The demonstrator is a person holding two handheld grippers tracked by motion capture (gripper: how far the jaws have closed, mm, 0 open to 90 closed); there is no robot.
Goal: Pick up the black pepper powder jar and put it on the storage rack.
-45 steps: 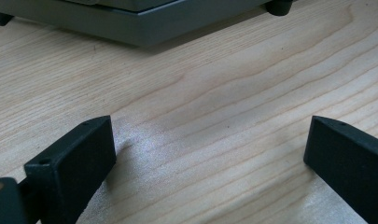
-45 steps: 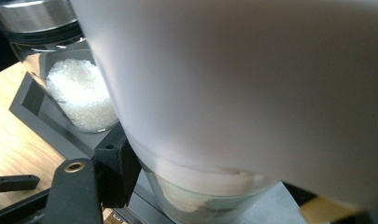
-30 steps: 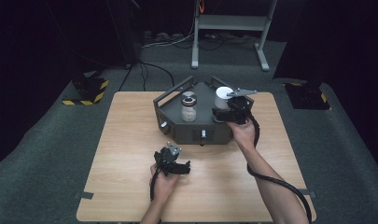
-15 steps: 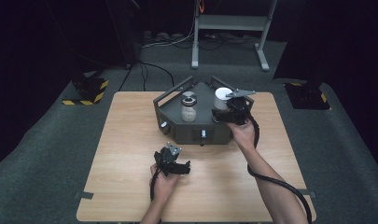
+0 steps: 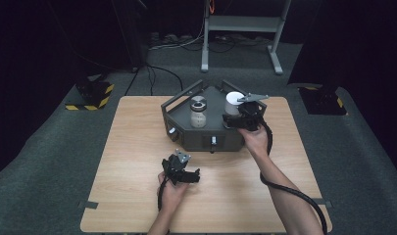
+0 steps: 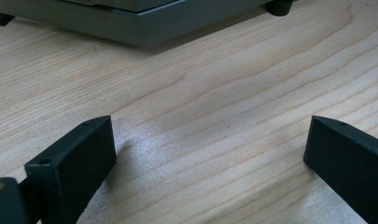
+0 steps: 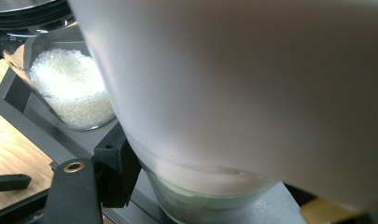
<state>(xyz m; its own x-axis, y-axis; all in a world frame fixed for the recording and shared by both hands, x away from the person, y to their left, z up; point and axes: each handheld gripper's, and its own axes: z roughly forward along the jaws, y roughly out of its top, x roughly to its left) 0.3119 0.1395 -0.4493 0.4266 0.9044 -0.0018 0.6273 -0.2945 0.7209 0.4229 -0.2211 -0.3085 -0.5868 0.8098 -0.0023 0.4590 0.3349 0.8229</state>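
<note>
High view: one wooden tabletop (image 5: 137,147) carries one grey angular stand (image 5: 206,132) at its far middle with two containers on it, a clear jar (image 5: 198,112) at left and a white jar (image 5: 234,102) at right; right gripper (image 5: 240,119) is at the white jar, left gripper (image 5: 184,171) sits near, on bare wood. Left gripper view: two black fingers (image 6: 70,163) spread wide over the wood, nothing between them, the stand's edge (image 6: 140,21) far off. Right gripper view: the white jar (image 7: 252,93) sits clamped between the closed-in fingers (image 7: 114,168), with the clear jar (image 7: 70,88) of white granules at left.
</note>
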